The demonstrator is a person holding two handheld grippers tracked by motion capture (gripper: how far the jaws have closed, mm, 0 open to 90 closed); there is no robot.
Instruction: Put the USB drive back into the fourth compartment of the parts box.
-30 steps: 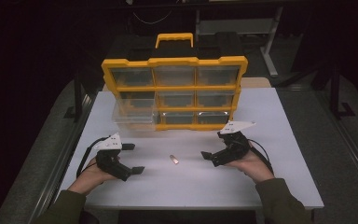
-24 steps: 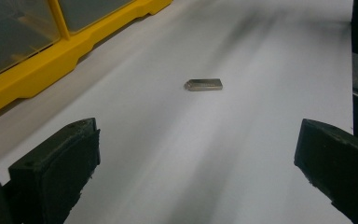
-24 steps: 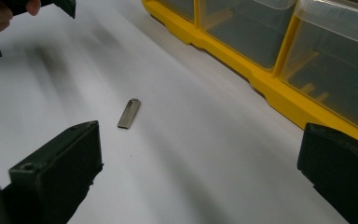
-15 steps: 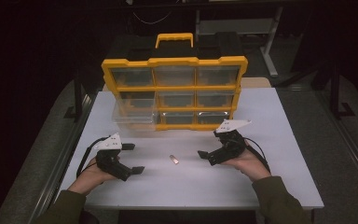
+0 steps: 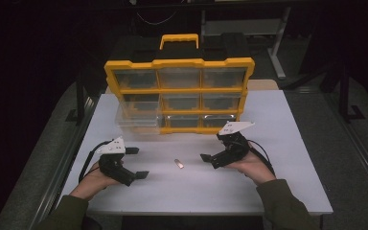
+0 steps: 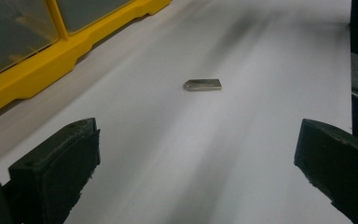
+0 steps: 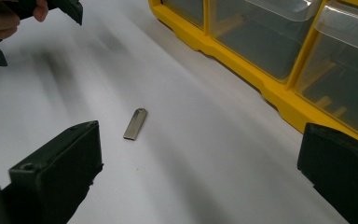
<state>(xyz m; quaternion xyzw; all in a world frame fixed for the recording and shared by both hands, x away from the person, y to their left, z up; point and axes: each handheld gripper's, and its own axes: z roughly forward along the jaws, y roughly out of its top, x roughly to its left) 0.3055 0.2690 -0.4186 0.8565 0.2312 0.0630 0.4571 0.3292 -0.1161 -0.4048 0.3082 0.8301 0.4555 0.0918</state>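
Between the two gaping tongs, the right tongs (image 5: 208,156) have edged toward the small flat silvery metal tab (image 5: 178,164), likely about to pick it up, while the left tongs (image 5: 138,162) wait.

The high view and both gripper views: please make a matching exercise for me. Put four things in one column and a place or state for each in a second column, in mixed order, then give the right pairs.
Things
1. yellow organiser case
2. small metal USB stick
3. left gripper
4. clear plastic bin

Places or states
A. lies flat on the white table, between the two grippers
B. stands upright at the far side of the table
C. sticks out of the case at its lower left
D. jaws open, holding nothing

Pairs: 1-B, 2-A, 3-D, 4-C
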